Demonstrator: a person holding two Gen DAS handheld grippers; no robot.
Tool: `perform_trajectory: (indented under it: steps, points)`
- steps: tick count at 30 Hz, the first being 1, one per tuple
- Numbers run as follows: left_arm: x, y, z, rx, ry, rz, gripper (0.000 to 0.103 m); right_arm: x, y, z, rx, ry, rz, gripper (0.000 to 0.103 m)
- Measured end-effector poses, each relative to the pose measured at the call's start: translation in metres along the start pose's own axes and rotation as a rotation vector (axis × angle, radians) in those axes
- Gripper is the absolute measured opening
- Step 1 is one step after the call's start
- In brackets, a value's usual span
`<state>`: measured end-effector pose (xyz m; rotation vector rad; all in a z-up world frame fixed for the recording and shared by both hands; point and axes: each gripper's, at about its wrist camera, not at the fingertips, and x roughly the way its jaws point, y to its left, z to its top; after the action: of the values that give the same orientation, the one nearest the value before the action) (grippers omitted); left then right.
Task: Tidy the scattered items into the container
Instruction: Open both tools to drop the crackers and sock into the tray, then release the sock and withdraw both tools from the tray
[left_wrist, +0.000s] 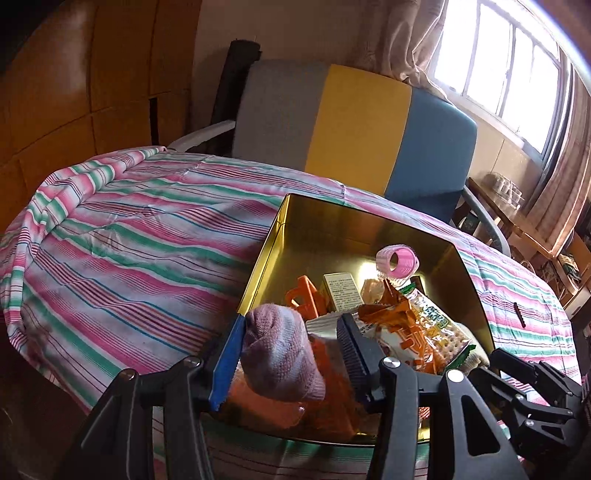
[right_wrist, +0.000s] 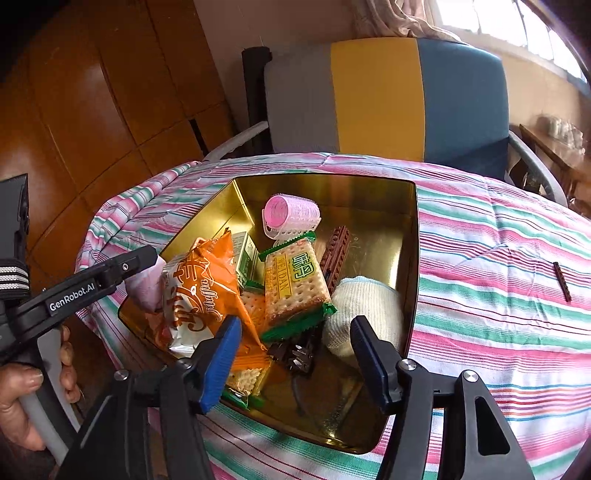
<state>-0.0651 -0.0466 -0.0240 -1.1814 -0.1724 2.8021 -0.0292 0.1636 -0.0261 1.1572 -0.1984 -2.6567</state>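
**Sock poised over the tin, one stick left on the cloth**

The left gripper (left_wrist: 291, 350) has its jaws closed on a pinkish sock (left_wrist: 280, 354), held at the lower middle of the left wrist view, over the near left corner of the gold tin (left_wrist: 369, 229). The step in hand looks like the drop: the sock is above the tin and not yet let go.

The right gripper (right_wrist: 295, 350) hangs over the near edge of the tin, jaws apart with nothing between them. Under it lie an orange snack bag (right_wrist: 199, 295), a cracker packet (right_wrist: 295, 284), a pink hair roller (right_wrist: 291, 214) and a white sock (right_wrist: 365, 310).

The tin sits on a table under a striped cloth (right_wrist: 498, 258). A small brown stick (right_wrist: 563, 281) lies on the cloth at the right of the frame, well apart from the tin.

Next, probably: open the left jaws so the sock falls in, then send the right gripper to the stick, a thin thing needing a low, careful pinch.
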Motion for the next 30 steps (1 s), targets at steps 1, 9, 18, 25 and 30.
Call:
perform_trajectory:
  steps: [1,9,18,25,30]
  points:
    - [0.000,0.001,-0.002,-0.001,0.001,0.004,0.052,-0.001,0.001,0.000,-0.004,-0.003,0.000,0.063]
    - [0.002,0.014,-0.016,-0.017,0.031,0.001,0.053,-0.004,0.010,-0.001,-0.030,-0.014,0.003,0.063]
    - [-0.011,0.022,-0.024,-0.037,0.019,-0.015,0.053,-0.006,0.011,-0.005,-0.030,-0.019,-0.007,0.065]
    - [-0.014,0.024,-0.031,-0.053,0.028,0.006,0.053,-0.007,0.014,-0.006,-0.042,-0.027,-0.011,0.067]
    - [-0.026,0.007,-0.033,-0.005,0.003,0.039,0.060,-0.011,0.017,-0.007,-0.043,-0.040,-0.064,0.071]
